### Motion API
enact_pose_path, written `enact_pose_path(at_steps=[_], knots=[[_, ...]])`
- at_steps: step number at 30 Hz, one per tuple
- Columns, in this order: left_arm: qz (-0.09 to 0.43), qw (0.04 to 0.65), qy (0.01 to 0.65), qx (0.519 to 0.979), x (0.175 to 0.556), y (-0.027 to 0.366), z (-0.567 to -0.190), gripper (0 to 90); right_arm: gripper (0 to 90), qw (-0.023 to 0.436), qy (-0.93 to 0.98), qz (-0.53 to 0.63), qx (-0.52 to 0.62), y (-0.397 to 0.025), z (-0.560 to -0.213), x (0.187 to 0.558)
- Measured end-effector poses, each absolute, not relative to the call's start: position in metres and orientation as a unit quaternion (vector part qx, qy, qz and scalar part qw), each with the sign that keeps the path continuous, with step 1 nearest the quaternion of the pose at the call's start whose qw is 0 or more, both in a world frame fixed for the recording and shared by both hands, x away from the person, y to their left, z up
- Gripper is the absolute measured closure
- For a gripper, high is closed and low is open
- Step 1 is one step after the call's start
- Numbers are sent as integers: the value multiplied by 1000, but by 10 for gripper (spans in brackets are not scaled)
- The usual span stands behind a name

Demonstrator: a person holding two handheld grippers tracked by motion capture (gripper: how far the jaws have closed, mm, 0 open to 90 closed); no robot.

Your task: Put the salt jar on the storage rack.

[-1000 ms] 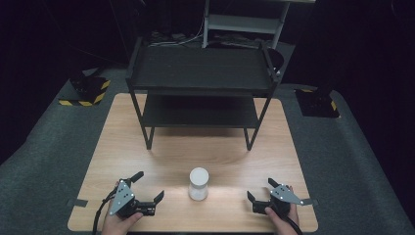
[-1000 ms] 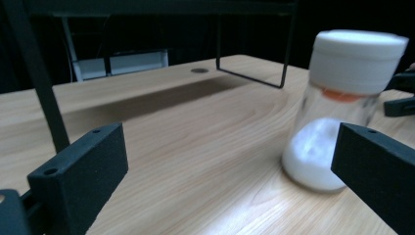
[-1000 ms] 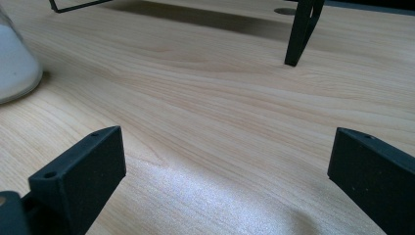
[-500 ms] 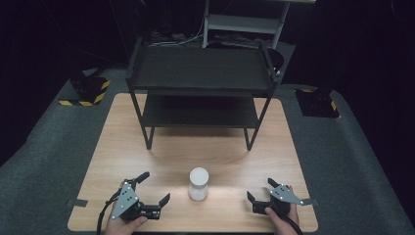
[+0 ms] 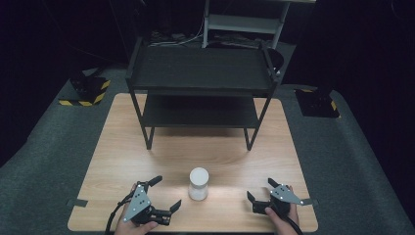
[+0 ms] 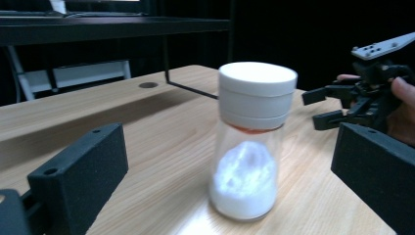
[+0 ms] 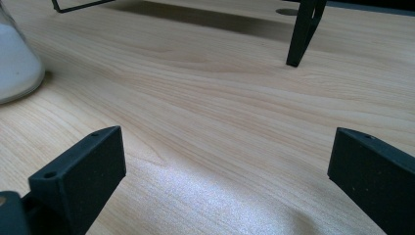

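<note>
The left claw (image 5: 165,195) has swung its spread jaws toward the jar (image 5: 198,183), which stands untouched at the near middle of the surface (image 5: 122,152), suggesting a coming grab, while the right claw (image 5: 262,193) waits spread.

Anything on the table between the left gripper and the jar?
Nothing. In the high view only bare wood separates the left gripper from the jar, and the left gripper view shows the jar unobstructed.
</note>
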State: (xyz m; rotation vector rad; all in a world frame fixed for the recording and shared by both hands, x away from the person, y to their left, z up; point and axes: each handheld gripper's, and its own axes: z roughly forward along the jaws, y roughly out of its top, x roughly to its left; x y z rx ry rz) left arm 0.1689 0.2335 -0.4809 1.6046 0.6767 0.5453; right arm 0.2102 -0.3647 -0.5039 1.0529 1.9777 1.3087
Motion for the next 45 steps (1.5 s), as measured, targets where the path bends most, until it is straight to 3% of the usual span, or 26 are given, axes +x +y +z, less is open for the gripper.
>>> enact_pose_path(at_steps=[17, 25, 36, 45], knots=[[246, 610, 285, 697, 189, 183, -488, 16, 4, 269, 734, 488, 387, -366, -504, 210], [245, 612, 299, 691, 205, 170, -492, 89, 4, 267, 735, 490, 384, -367, -505, 211], [227, 631, 298, 679, 213, 164, -501, 327, 4, 266, 736, 492, 382, -368, -505, 211], [234, 632, 292, 679, 212, 165, -503, 335, 4, 266, 735, 493, 381, -368, -505, 211]])
